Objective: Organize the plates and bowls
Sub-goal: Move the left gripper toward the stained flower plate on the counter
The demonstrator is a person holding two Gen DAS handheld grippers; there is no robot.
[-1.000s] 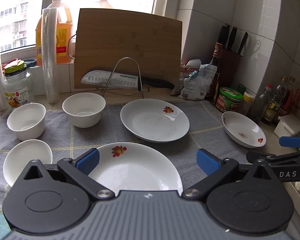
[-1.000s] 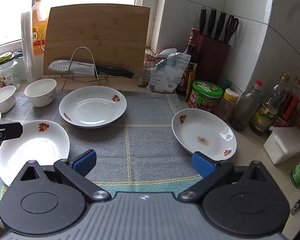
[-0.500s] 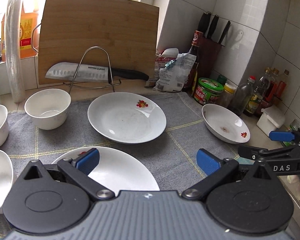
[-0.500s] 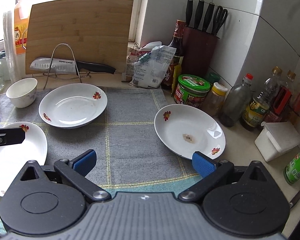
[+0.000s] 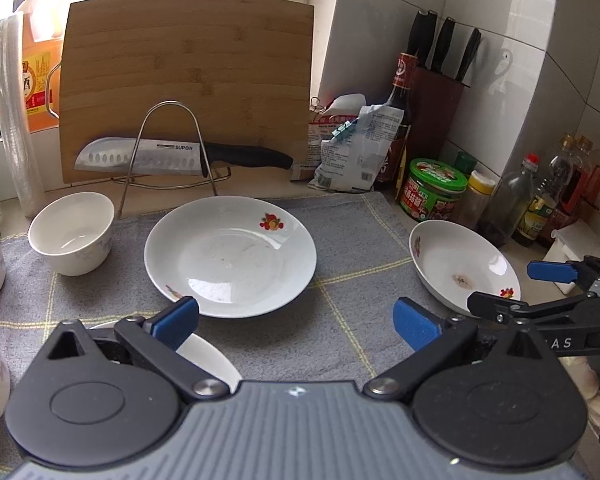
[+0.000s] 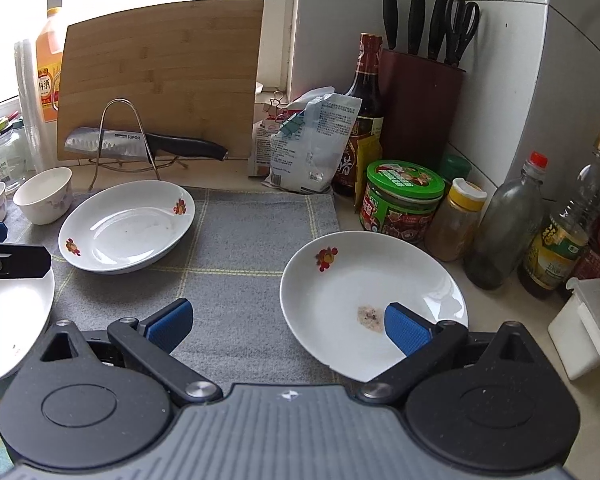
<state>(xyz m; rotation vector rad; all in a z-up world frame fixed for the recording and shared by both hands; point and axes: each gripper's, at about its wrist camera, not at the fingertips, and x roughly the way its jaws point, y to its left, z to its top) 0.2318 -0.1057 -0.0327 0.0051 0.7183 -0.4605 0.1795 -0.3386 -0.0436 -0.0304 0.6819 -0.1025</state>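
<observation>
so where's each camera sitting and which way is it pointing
Left wrist: on the left gripper, low over the grey cloth, facing the bamboo cutting board; its open blue-padded fingers show, with the right gripper alongside.
Right wrist: on the right gripper, facing the tiled corner; its open fingers show.
Shared: the centre white flowered plate.

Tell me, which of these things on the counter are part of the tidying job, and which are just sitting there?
Part of the job: middle plate, right plate, near plate, bowls.

Just lying about: cutting board, knife, knife block, green-lidded jar, sauce bottles, bags.
</observation>
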